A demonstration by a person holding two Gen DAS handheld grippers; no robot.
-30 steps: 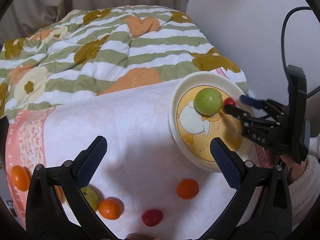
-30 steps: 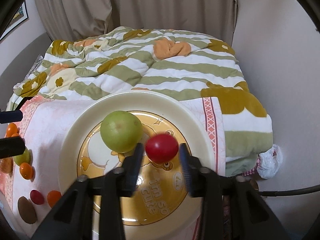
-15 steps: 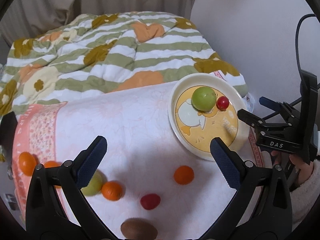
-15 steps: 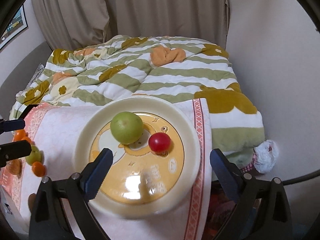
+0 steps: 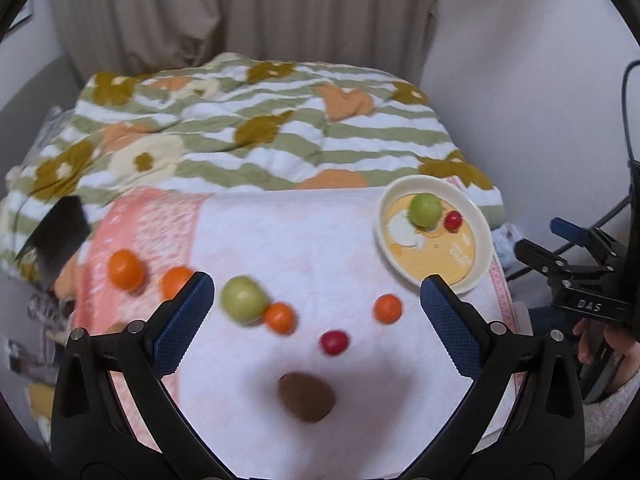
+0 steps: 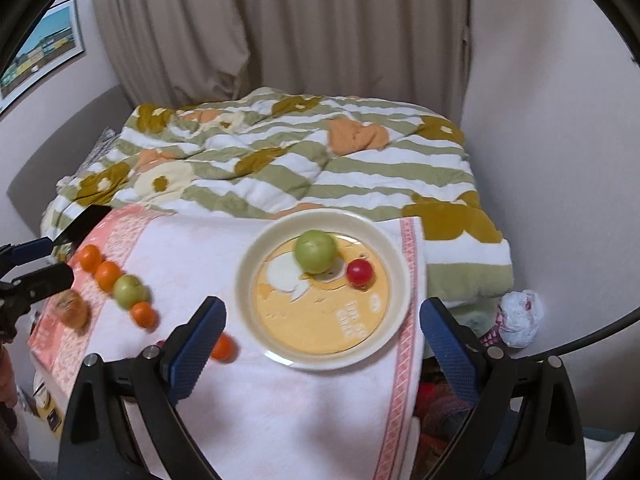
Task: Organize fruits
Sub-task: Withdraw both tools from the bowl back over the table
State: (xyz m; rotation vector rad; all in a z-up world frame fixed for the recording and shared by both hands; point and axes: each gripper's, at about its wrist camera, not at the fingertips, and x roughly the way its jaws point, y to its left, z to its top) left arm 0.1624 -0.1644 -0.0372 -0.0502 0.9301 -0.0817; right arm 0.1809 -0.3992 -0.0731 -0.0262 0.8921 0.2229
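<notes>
A cream plate [image 6: 402,288] with a yellow cartoon centre lies at the cloth's right end and holds a green apple [image 6: 315,251] and a small red fruit [image 6: 360,272]. My right gripper [image 6: 322,330] hangs open above the plate's near rim, with nothing between its fingers. My left gripper [image 5: 316,312] is open and empty too, high over loose fruit: a second green apple [image 5: 244,299], several oranges [image 5: 126,269], a red fruit [image 5: 334,342] and a brown kiwi [image 5: 307,397]. The plate [image 5: 482,240] shows at the right in the left wrist view.
The fruit lies on a white and pink cloth [image 6: 280,392] spread over a raised surface. Behind it is a bed with a striped floral blanket [image 6: 304,164], then curtains and walls. A crumpled white bag [image 6: 520,316] sits low at the right. A person's hand [image 5: 608,344] holds the right gripper.
The right gripper let go of the small red fruit on the plate, opened wide and drew back upward. The left gripper also rose and pulled back, bringing more loose fruit into view.
</notes>
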